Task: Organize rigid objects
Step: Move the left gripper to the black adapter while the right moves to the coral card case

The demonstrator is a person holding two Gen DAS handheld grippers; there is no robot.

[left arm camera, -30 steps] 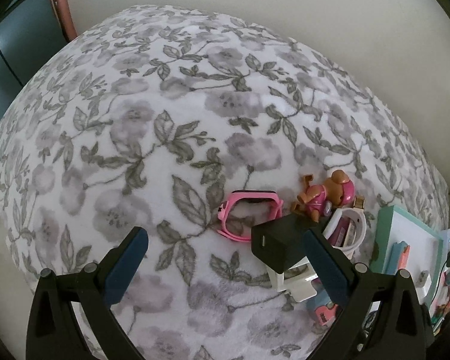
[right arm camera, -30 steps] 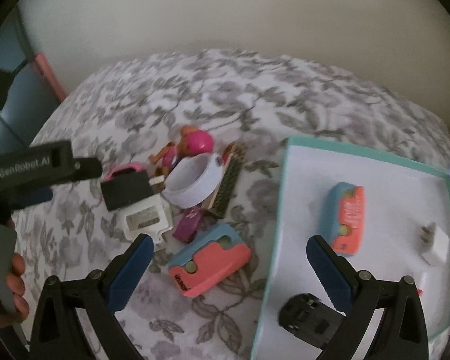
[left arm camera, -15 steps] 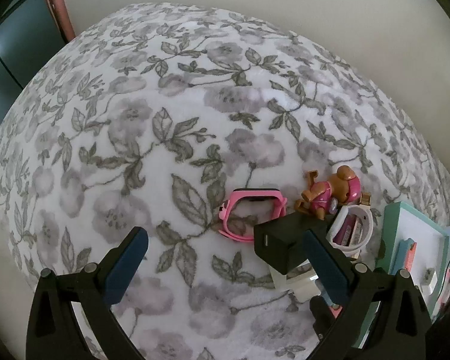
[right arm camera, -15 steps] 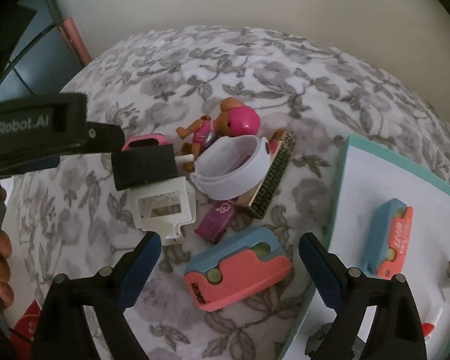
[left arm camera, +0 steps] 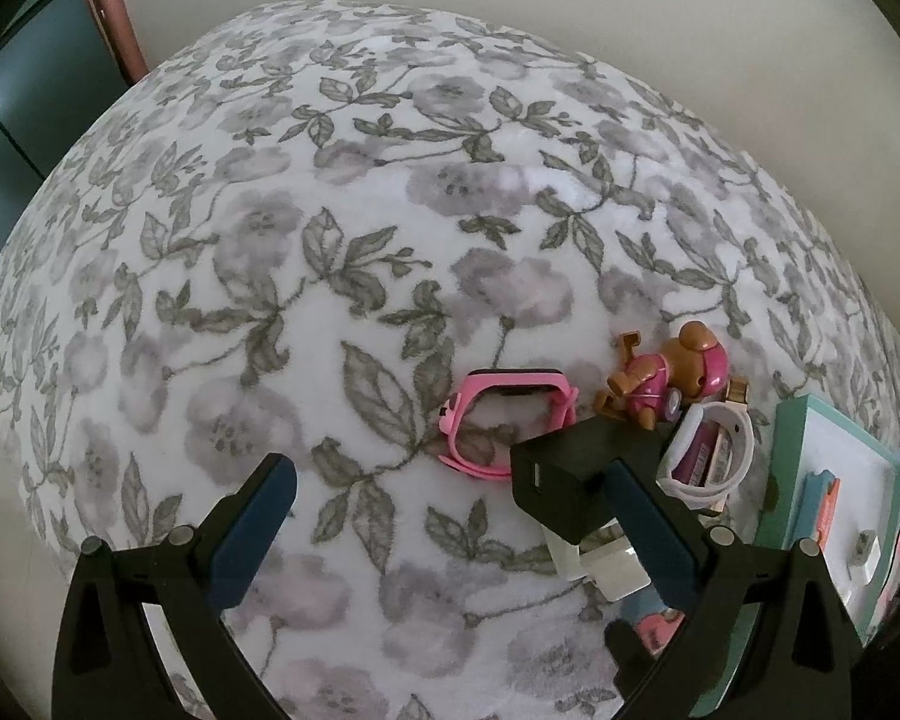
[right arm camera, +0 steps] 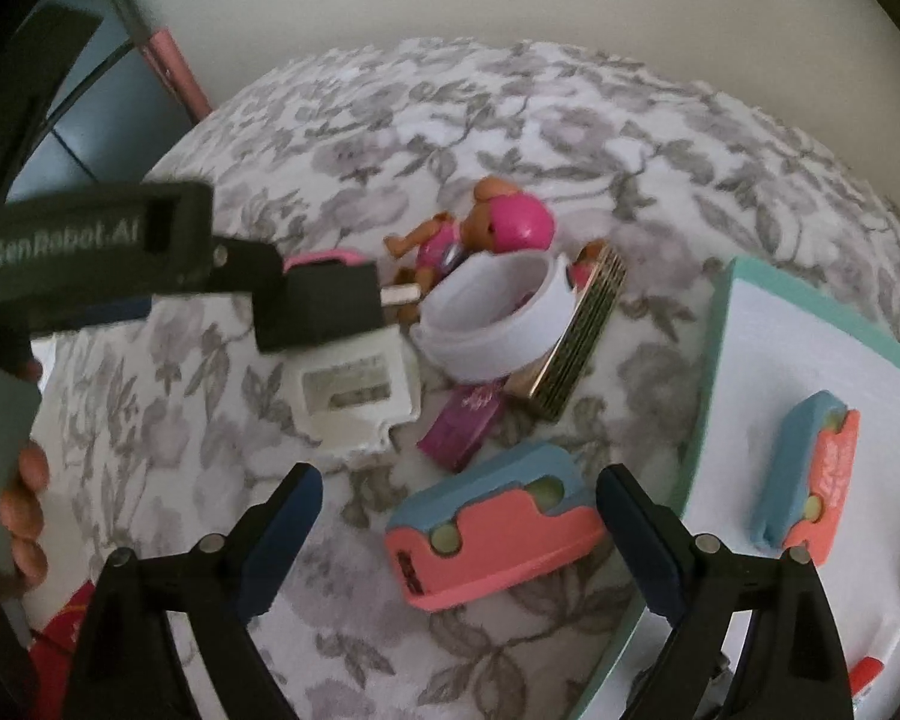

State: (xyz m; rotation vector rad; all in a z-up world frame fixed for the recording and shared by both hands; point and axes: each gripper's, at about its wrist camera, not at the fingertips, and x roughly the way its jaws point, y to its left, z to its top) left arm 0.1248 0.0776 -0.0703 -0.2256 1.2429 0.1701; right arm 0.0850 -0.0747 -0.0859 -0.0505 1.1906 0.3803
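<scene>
Right tool (right arm camera: 453, 534) is hovering with jaws standing wide apart, gripping nothing; a coral-and-blue case (right arm camera: 495, 531) is lying flat on the floral blanket (right arm camera: 570, 138) between its fingers, untouched. Just right of that case, the teal-edged white tray (right arm camera: 714, 372) is sitting on the blanket, carrying a second coral-and-blue case (right arm camera: 807, 474) well inside its rim. Beyond the near case, a purple box (right arm camera: 462, 420) is lying beside a white block (right arm camera: 354, 396). Farther on, a white band (right arm camera: 498, 315) is resting on its edge against a gold-and-black comb (right arm camera: 576, 354). A black cube (right arm camera: 318, 306) is sitting on top of the white block, close beside one finger of the left tool (left arm camera: 450, 531); whether they touch cannot be told. That left tool is standing wide open over bare blanket, gripping nothing. Behind the cube, a pink watch (left arm camera: 504, 414) is lying on the blanket. Farthest back, a toy dog (right arm camera: 486, 231) in a pink helmet is lying on its side, just behind the white band. At the left edge of the right wrist view, a hand (right arm camera: 24, 516) is holding the left tool's handle.
</scene>
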